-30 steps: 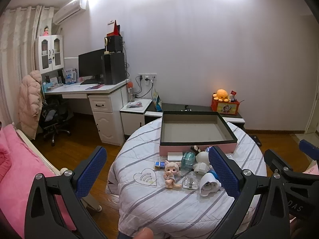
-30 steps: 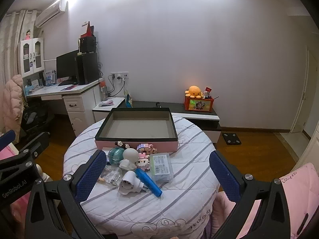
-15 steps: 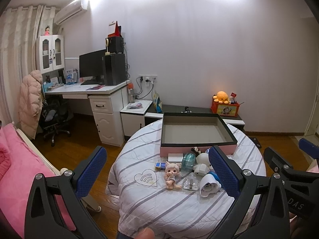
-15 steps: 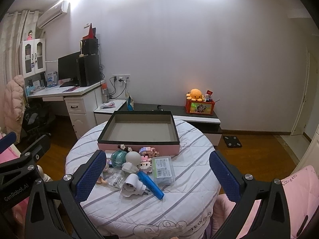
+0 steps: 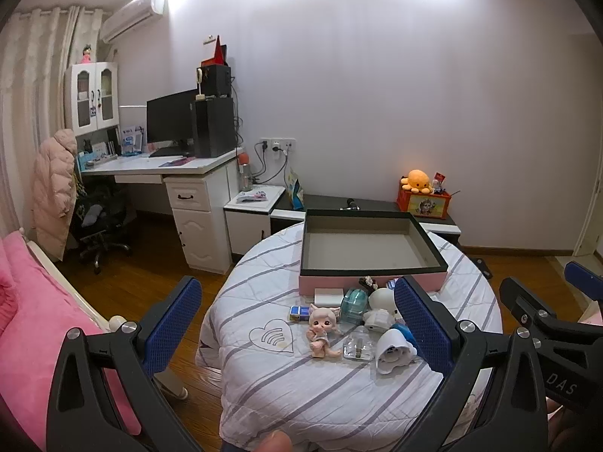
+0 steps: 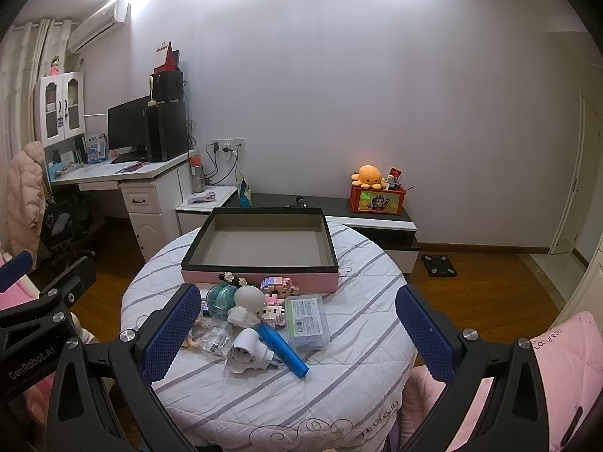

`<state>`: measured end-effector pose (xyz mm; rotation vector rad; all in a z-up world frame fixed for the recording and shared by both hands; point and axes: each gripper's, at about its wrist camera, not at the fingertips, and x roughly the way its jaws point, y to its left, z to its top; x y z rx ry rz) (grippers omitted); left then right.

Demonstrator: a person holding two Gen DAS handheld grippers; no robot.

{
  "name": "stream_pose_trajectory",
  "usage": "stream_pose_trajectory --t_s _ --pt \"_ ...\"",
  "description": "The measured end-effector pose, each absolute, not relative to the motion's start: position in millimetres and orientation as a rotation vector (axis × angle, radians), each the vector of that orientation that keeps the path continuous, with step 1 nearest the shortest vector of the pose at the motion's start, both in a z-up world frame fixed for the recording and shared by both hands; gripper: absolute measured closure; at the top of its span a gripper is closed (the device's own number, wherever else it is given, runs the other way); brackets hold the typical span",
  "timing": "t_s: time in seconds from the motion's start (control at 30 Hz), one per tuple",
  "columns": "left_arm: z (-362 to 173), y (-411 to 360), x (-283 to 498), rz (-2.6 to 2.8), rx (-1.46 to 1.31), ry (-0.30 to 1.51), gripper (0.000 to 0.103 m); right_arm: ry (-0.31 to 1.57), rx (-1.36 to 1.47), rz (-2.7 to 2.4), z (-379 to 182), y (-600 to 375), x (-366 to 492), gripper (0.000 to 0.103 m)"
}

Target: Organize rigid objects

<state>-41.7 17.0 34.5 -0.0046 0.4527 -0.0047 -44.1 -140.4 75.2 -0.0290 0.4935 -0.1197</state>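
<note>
You held both tongs above the near edge of the round table with the white striped quilted cover (image 6: 339, 376), and both were wide open with nothing between the blue pads. The left gripper (image 5: 297, 324) pointed at the left part of the pile, and the right gripper (image 6: 297, 331) pointed at its right part. Beyond both tongs, at the far side of the table, stood the shallow pink box with the black rim and grey inside (image 6: 264, 248), and nothing lay in it. All the small things lay between the box and your tongs. Just ahead of the left tongs stood the small doll with pale pink hair (image 5: 322, 329), and beside it, toward the right finger, lay the clear plastic block (image 5: 358, 346) and the white plug adapter (image 5: 392, 352). Between the fingers of the right tongs you had the white plug adapter touching the blue plastic tube (image 6: 282, 350), and the clear flat case with a printed label (image 6: 306, 322) lay just to the right of them. Behind these, near the box wall, were the teal round container (image 6: 222, 297), the white figure with a round head (image 6: 247, 303) and the pink block-built toy (image 6: 277, 286).
</note>
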Motion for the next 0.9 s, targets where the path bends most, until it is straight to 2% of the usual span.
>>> stream_pose_trajectory --t_s 0.5,0.9 --pt "28 14 -33 -0.014 -0.02 0.466 0.0 0.509 -0.038 -0.122 72 -145 -38 0.0" --pt "-9 15 -12 -0.042 -0.026 0.54 0.0 0.573 -0.03 -0.117 50 -159 -23 0.0"
